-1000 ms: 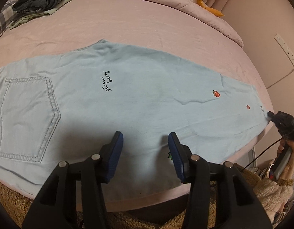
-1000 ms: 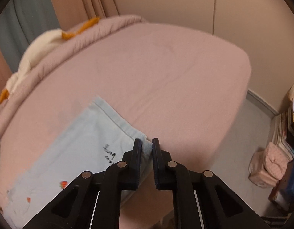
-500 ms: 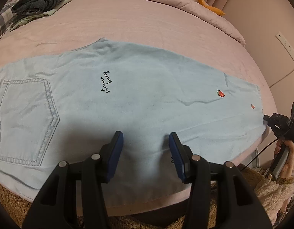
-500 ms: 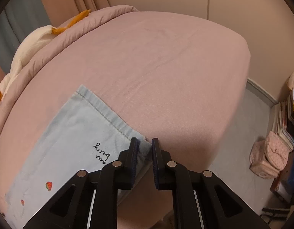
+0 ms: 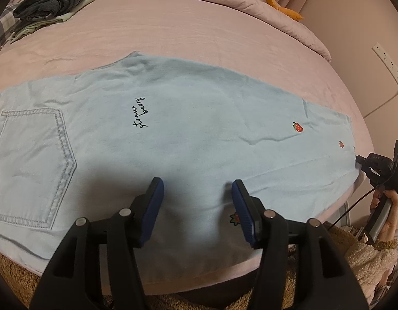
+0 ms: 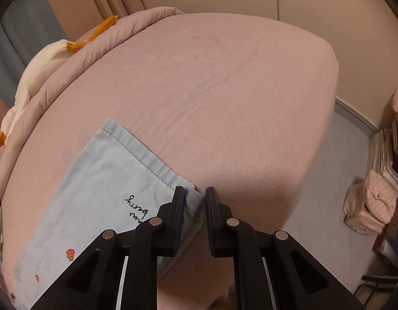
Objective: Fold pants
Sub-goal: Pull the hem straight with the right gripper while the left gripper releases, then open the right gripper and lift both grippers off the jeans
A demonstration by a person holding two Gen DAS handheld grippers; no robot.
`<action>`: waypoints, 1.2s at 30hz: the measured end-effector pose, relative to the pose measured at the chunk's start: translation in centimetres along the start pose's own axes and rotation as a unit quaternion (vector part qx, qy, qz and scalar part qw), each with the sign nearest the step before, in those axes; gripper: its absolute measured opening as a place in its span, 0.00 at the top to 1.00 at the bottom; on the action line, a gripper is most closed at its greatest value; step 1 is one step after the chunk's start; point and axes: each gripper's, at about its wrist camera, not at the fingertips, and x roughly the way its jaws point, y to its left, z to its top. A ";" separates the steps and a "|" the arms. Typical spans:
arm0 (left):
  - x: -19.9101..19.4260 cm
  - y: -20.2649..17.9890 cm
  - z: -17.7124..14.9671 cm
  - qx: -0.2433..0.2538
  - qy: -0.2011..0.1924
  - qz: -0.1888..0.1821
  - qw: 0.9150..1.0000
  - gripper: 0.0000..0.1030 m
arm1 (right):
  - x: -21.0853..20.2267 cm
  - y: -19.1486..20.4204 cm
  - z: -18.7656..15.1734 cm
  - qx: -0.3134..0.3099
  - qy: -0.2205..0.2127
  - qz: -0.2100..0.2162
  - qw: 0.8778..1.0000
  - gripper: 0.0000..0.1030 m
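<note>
Light blue pants (image 5: 193,134) with strawberry prints and black script lie flat across the pink bed (image 5: 173,31), back pocket at the left, leg hem at the right. My left gripper (image 5: 196,192) is open, hovering over the near edge of the pants at mid-leg. My right gripper (image 6: 194,201) has its jaws slightly apart around the hem corner of the pants (image 6: 106,180) at the bed's near edge; the cloth still sits between the pads. It also shows at the far right of the left wrist view (image 5: 359,160).
Folded dark and plaid clothes (image 5: 52,2) lie at the bed's far left. A white and orange plush (image 6: 44,67) rests on the rolled duvet. A pink bag (image 6: 372,204) and stacked books stand on the floor to the right.
The right gripper's jaws have opened a little on the hem corner. The pant leg has settled flatter on the bed. The left gripper has barely moved.
</note>
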 end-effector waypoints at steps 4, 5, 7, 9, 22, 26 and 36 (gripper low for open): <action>0.1 0.0 0.2 -0.002 0.002 -0.002 1.000 0.47 | 0.0 -0.1 0.0 0.002 0.000 0.000 1.000 0.86; 0.1 0.0 0.2 -0.003 0.003 -0.002 1.000 0.47 | 0.0 -0.1 0.0 0.003 0.000 0.001 1.000 0.86; 0.1 0.0 0.2 -0.004 0.005 -0.003 1.000 0.47 | 0.0 -0.3 0.1 0.006 0.001 0.003 1.000 0.85; 0.0 0.0 0.2 -0.006 0.006 -0.004 1.000 0.46 | -0.1 -0.3 0.1 0.008 0.002 0.005 1.000 0.84; -0.3 -0.3 0.5 -0.011 0.011 -0.015 1.000 0.34 | -0.9 -0.9 -0.1 0.014 -0.002 0.000 1.000 0.49; -1.3 -0.8 0.4 -0.001 0.004 -0.024 1.000 0.27 | -1.7 -1.0 -0.1 0.011 -0.006 0.007 1.000 0.45; -1.7 -1.6 0.3 0.030 -0.023 -0.025 0.999 0.06 | -3.0 -0.4 -0.4 0.016 -0.011 0.071 0.997 0.24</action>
